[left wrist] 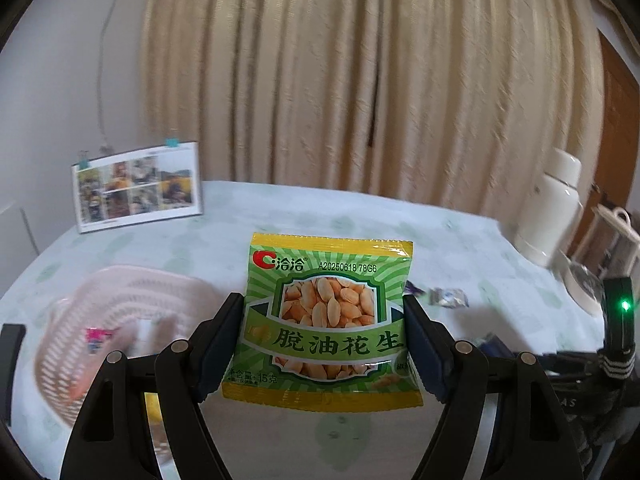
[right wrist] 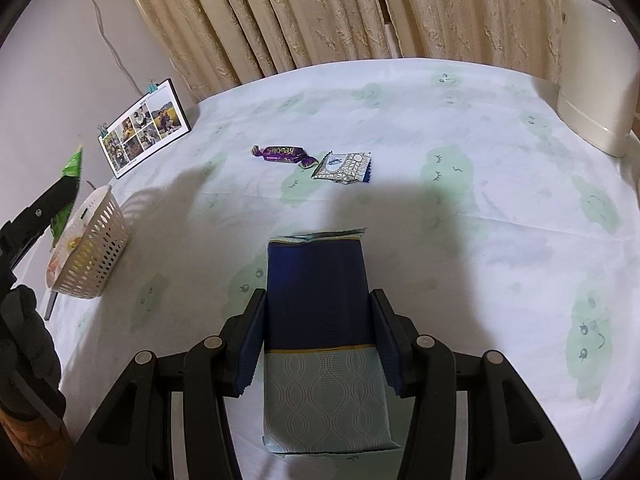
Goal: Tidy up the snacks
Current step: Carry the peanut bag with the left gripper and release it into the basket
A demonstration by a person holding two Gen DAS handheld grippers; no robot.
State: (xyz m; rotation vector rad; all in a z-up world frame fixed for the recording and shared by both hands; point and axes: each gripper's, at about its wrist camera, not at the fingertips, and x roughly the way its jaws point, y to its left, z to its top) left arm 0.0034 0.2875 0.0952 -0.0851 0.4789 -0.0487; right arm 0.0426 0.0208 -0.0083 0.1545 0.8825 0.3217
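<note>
My left gripper (left wrist: 324, 332) is shut on a green and yellow peanut packet (left wrist: 326, 312), held upright above the table. To its left sits a pink perforated basket (left wrist: 120, 312) with a few snacks inside. My right gripper (right wrist: 318, 336) is shut on a dark blue and pale teal snack pack (right wrist: 320, 344), lifted over the tablecloth. In the right wrist view the basket (right wrist: 94, 248) stands at the far left, with the left gripper and green packet (right wrist: 68, 188) above it. A purple wrapped candy (right wrist: 282, 155) and a small white patterned packet (right wrist: 344, 166) lie mid-table.
A photo calendar (left wrist: 138, 190) leans at the back left against the wall. A cream thermos jug (left wrist: 554, 208) stands at the right edge, with a glass item beside it. Beige curtains hang behind the table. The tablecloth (right wrist: 460, 240) has green cloud prints.
</note>
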